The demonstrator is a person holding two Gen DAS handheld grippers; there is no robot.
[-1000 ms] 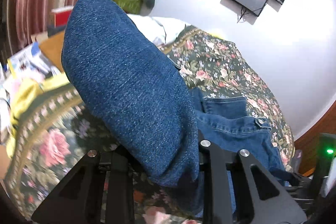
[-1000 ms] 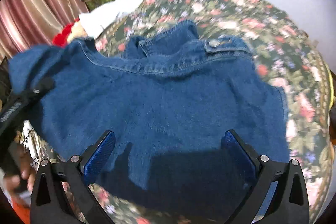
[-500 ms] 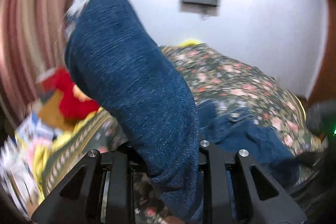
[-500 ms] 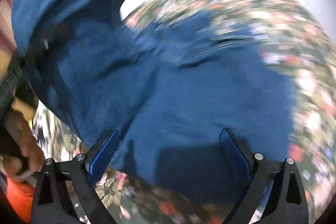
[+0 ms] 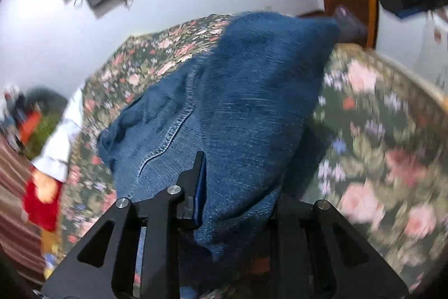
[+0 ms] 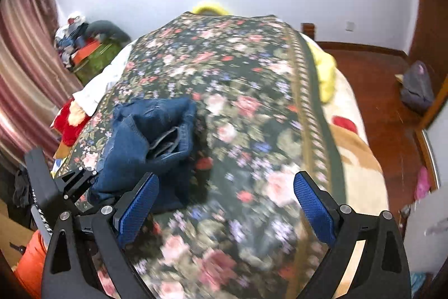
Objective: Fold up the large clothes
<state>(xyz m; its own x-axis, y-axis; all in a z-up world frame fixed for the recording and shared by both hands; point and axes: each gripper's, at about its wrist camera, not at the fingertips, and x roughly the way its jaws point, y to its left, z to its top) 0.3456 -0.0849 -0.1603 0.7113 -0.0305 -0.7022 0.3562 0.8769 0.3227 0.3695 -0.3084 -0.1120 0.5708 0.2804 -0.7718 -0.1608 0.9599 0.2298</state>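
While my left gripper [image 5: 238,203] pinches a thick fold of the blue denim garment [image 5: 238,102], the cloth drapes forward from its narrow jaws and down onto the floral bedspread [image 5: 392,145]. From my right wrist view the garment [image 6: 151,136] sits bunched near the bedspread's [image 6: 229,80] left edge, lifted at the end my left gripper [image 6: 81,181] holds. My right gripper [image 6: 224,203] stands wide with nothing between its blue pads [image 6: 313,206], above bare bedspread just right of the denim.
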